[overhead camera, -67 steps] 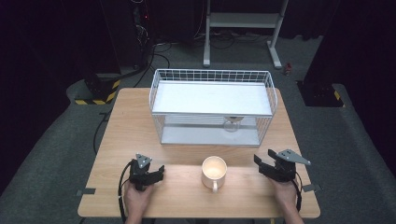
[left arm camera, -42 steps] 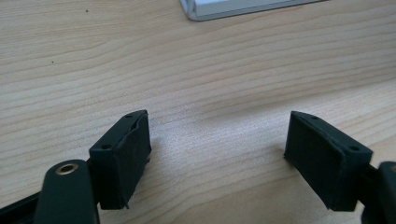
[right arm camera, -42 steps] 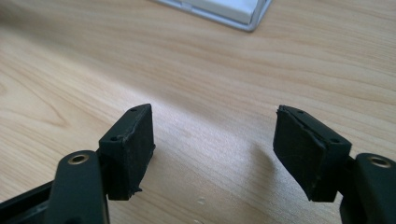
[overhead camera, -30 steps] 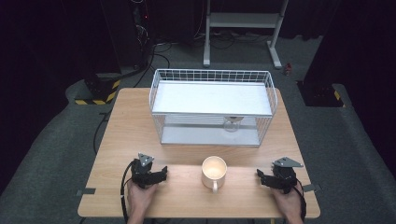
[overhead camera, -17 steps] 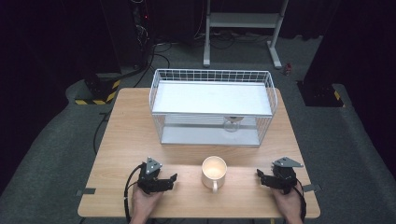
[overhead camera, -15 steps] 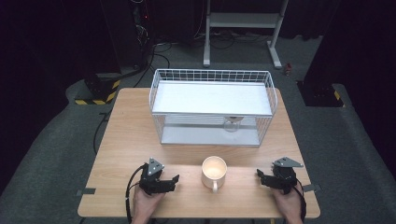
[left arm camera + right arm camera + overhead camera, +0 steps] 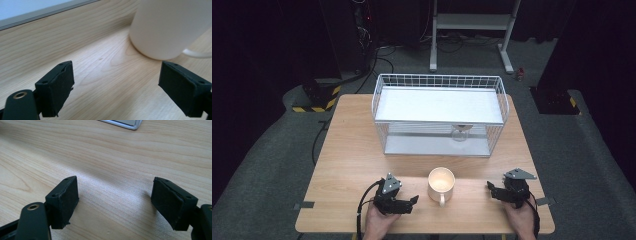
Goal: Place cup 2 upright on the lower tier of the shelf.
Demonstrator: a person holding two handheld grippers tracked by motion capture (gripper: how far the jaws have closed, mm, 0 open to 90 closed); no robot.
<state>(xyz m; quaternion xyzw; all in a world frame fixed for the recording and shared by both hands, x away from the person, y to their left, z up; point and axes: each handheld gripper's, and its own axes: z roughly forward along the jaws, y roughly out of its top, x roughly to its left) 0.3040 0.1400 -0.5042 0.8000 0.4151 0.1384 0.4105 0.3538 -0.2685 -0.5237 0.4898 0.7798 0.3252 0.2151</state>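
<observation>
A white mug (image 7: pixel 441 182) stands on the wooden table (image 7: pixel 352 150) near its front edge, handle toward the person. My left gripper (image 7: pixel 414 201) lies low just left of the mug and points at it. Its open jaws have just opened a little further, with nothing between them. In the left gripper view the mug (image 7: pixel 170 25) stands ahead and to the right of the left gripper (image 7: pixel 120 80), apart from the pads. My right gripper (image 7: pixel 490 188) rests right of the mug, and the right gripper (image 7: pixel 125 200) is open over bare wood.
A white wire basket (image 7: pixel 439 76) holding a white shelf stands at the middle back of the table, with a clear glass (image 7: pixel 460 132) under the shelf. Its base edge (image 7: pixel 37 15) shows beyond the left jaws. Dark floor with cables surrounds the table.
My left gripper has slid right toward the mug and turned its jaws to face it. The right gripper and the mug have stayed put.
</observation>
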